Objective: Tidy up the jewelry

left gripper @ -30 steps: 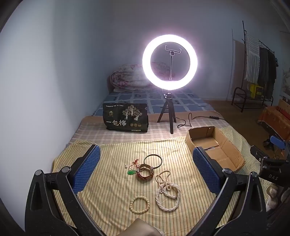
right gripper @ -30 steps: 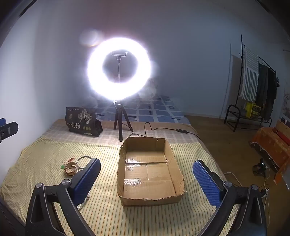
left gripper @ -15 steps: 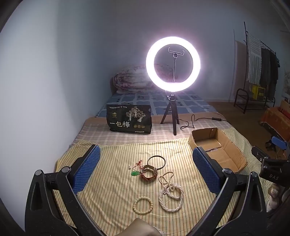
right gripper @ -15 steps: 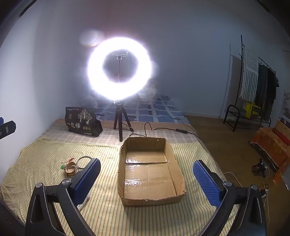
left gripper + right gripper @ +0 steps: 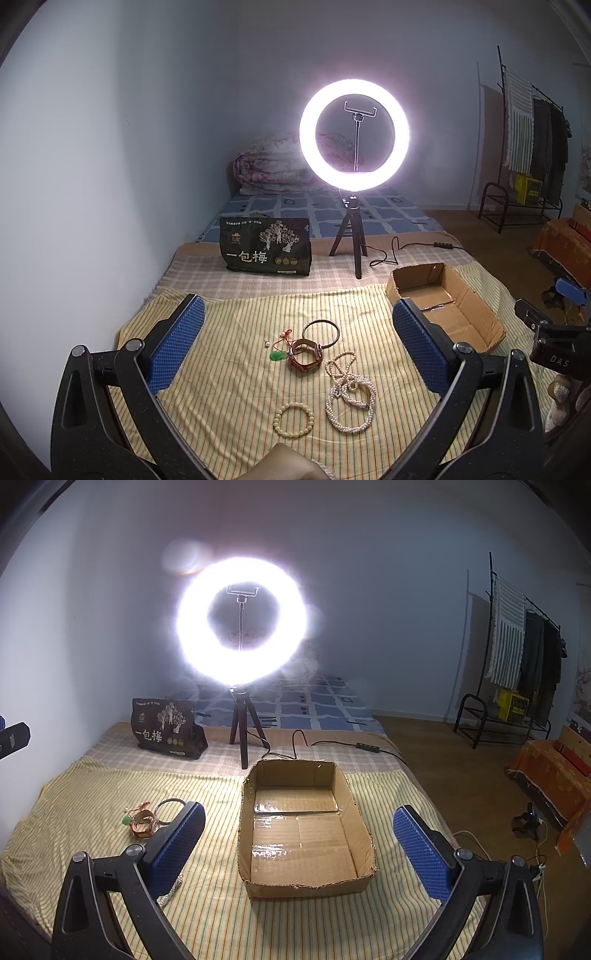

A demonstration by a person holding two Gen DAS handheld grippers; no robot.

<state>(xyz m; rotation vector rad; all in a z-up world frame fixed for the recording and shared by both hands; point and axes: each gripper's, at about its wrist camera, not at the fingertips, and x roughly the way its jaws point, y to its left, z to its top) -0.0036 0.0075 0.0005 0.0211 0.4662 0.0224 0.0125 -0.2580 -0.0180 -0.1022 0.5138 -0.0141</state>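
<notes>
Jewelry lies on the yellow striped cloth (image 5: pixel 236 325) in the left wrist view: a black bangle (image 5: pixel 320 333), a brown leather bracelet (image 5: pixel 305 356), a green pendant on a red cord (image 5: pixel 277 355), a long pearl necklace (image 5: pixel 349 393) and a cream bead bracelet (image 5: pixel 293 420). My left gripper (image 5: pixel 295 347) hangs open above them, holding nothing. An empty cardboard box (image 5: pixel 306 827) sits to the right of the jewelry. My right gripper (image 5: pixel 299 845) is open over the box, empty. The bangle (image 5: pixel 168 806) and leather bracelet (image 5: pixel 142 825) show at its left.
A lit ring light (image 5: pixel 354 134) on a tripod stands behind the cloth, its cable (image 5: pixel 332 744) trailing right. A black printed bag (image 5: pixel 265 251) stands at the back left. A rolled quilt (image 5: pixel 273 166) lies by the wall. A clothes rack (image 5: pixel 517 657) stands far right.
The left gripper's view has drifted left and slightly back, so the jewelry and ring light sit further right in frame. The right gripper has barely moved. Both stay open.
</notes>
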